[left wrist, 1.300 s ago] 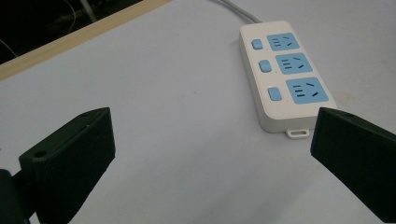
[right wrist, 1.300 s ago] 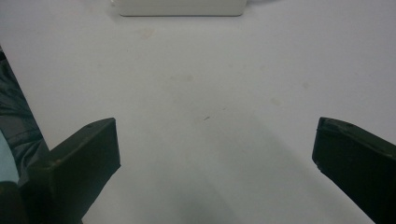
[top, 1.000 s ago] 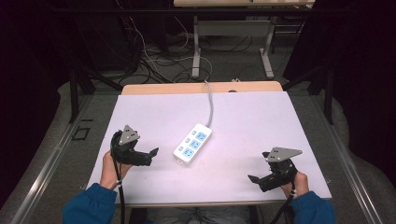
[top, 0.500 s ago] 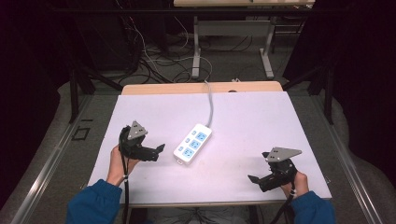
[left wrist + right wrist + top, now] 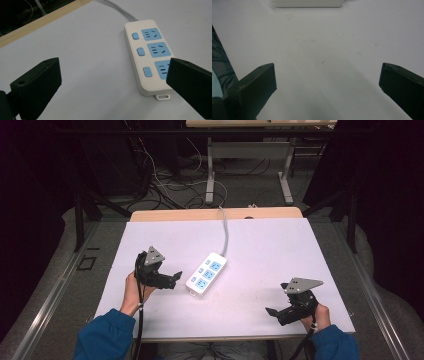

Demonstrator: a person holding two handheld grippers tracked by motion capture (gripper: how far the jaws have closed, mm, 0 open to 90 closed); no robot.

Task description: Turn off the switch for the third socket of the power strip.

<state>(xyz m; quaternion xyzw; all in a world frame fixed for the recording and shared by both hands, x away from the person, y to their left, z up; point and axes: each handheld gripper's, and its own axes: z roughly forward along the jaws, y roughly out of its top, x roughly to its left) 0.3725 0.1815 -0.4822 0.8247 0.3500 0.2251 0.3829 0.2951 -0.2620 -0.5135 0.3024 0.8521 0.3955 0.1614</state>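
Note:
A white power strip [image 5: 206, 272] with three blue sockets and blue switches lies near the middle of the white table top [image 5: 260, 250]; its grey cable [image 5: 226, 230] runs to the far edge. My left gripper [image 5: 174, 277] is open just left of the strip's near end. In the left gripper view the strip [image 5: 147, 55] lies ahead to the right, and the right jaw overlaps its nearest socket. My right gripper [image 5: 272, 312] is open near the front right of the table, nothing between its jaws. In the right gripper view the strip's edge [image 5: 308, 3] is at the top.
A wooden strip [image 5: 215, 214] borders the table's far edge. Beyond it the floor holds tangled cables [image 5: 165, 180] and the legs of another table [image 5: 210, 165]. Blue sleeves [image 5: 107, 337] come in at the bottom.
My left gripper has moved forward and right, closer to the power strip's near end. My right gripper has stayed put.

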